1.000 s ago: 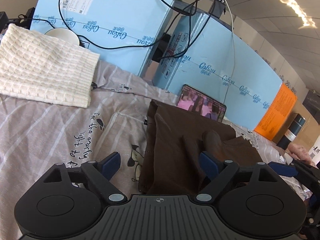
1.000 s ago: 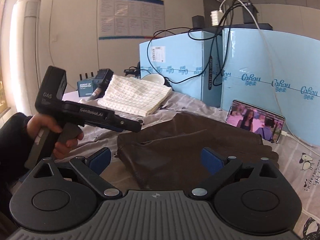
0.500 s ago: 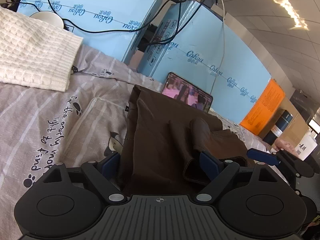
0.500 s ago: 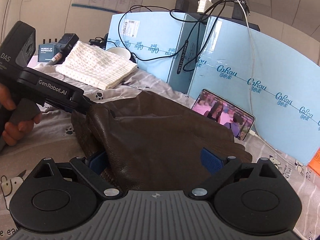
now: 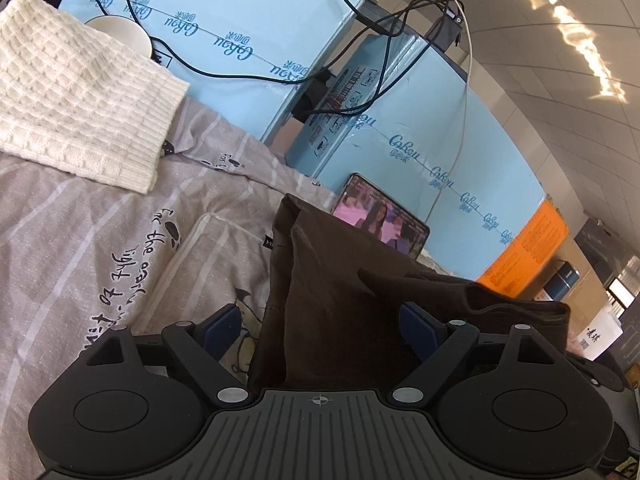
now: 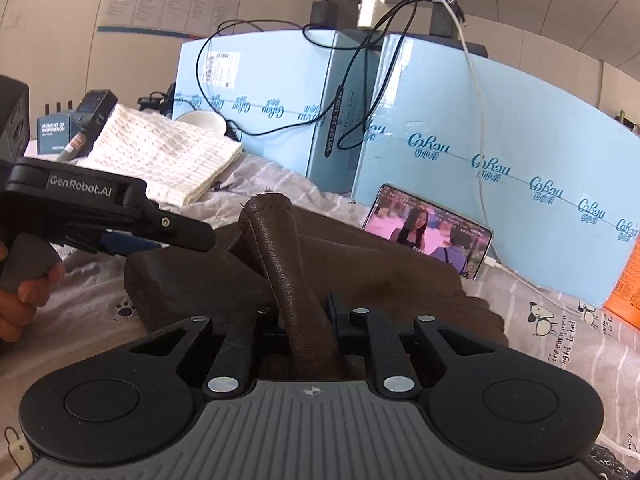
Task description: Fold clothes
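Observation:
A dark brown garment [image 5: 340, 280] lies bunched on the grey striped sheet [image 5: 80, 220]. In the left wrist view my left gripper [image 5: 320, 320] stands open, and the cloth runs up between its blue pads [image 5: 224, 320] without being pinched. From the right wrist view that same left gripper [image 6: 176, 236] reaches in from the left, held by a hand, just over the garment's [image 6: 380, 268] left edge. My right gripper [image 6: 298, 312] has its jaws closing tight on a raised ridge of the brown cloth [image 6: 276, 240], which stands up between them.
A folded white knit sweater [image 5: 76, 92] rests at the back left beside a white bowl [image 5: 120, 32]. Light blue foam boards [image 5: 240, 12] with black cables wall off the back. A phone [image 6: 428, 232] showing a video leans against them. An orange board [image 5: 524, 248] stands at the far right.
The right gripper's jaws went from wide open to closed on a fold of the brown garment, which now stands up as a ridge. The left gripper stayed open.

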Demonstrator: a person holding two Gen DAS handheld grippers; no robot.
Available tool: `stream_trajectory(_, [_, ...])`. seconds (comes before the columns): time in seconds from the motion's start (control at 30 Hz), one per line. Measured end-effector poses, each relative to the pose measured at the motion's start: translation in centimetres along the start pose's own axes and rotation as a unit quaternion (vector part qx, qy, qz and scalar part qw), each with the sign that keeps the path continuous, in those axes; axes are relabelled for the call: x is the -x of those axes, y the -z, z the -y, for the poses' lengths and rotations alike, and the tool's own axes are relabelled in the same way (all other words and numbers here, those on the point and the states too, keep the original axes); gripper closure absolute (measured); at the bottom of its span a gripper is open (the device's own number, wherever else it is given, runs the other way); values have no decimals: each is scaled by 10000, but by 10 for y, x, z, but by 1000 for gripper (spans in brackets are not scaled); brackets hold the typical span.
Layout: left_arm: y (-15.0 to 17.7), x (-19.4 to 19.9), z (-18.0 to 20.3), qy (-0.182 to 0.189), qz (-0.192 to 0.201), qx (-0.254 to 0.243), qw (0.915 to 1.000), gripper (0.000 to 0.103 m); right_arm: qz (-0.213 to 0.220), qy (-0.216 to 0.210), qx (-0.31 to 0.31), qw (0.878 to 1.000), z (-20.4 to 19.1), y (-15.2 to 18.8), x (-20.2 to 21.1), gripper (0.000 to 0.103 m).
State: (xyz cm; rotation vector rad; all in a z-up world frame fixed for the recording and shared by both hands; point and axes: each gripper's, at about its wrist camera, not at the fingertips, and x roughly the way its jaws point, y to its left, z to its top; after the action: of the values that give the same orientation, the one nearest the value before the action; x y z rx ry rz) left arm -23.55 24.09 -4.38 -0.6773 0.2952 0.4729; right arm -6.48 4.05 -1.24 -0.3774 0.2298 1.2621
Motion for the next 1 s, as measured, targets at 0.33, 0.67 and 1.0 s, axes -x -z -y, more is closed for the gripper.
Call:
stream_trajectory(0.33, [-46, -48, 9, -124, -179, -1239, 9921, 15, 1466, 964, -1783, 9682, 82, 2, 86, 94])
stream_trajectory(0.67, [-62, -108, 2, 77, -805, -2506, 9647, 16, 1198, 2066, -3266, 9145, 147, 75, 138, 93])
stream_trajectory(1.0, [-57, -145, 10, 808, -1357, -2563, 9536, 16, 370, 930, -5309, 8415, 215, 128, 127, 26])
